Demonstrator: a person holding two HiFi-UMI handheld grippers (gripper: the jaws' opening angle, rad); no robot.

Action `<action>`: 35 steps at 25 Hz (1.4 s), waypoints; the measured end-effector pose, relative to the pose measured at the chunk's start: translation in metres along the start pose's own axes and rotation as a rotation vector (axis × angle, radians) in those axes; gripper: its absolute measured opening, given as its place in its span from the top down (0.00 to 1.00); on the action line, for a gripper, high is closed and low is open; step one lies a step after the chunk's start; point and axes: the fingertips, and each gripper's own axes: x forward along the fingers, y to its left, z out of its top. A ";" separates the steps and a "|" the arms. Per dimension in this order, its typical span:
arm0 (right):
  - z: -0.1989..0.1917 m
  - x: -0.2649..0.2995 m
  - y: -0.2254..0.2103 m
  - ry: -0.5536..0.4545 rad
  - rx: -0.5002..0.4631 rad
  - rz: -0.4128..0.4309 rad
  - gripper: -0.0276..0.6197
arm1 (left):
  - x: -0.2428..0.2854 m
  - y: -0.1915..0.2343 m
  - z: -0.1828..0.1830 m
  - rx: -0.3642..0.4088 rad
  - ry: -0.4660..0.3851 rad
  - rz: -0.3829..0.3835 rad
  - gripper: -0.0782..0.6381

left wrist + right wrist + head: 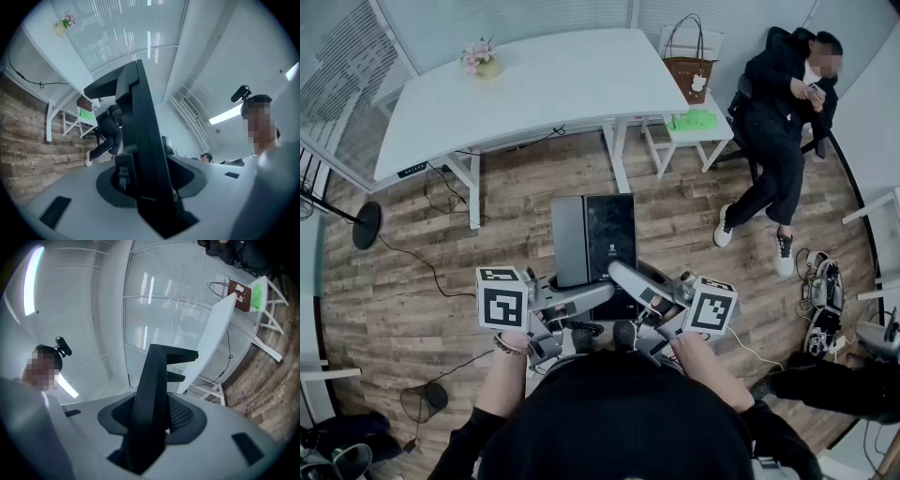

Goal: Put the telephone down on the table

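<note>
Telephone aloft over the wood floor, nowhere near the table yet.
Left gripper and right gripper each clamp its near edge, one per side, likely to share the weight and keep it from twisting. The white table lies well ahead, top mostly bare. A flower pot hugs the far-left corner, so there's broad landing room.

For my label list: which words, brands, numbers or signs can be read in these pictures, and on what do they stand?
No text can be read.
Black and grey flat telephone: a small white mark, too small to read.
White cubes with black square patterns: no letters.
</note>
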 end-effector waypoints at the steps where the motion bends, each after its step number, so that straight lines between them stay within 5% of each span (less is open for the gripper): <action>1: 0.000 -0.001 0.000 -0.001 0.002 -0.001 0.69 | 0.000 0.000 -0.001 -0.001 0.000 0.000 0.61; 35: -0.049 0.045 0.012 -0.028 -0.045 -0.038 0.69 | -0.068 0.002 -0.008 -0.025 0.014 -0.033 0.61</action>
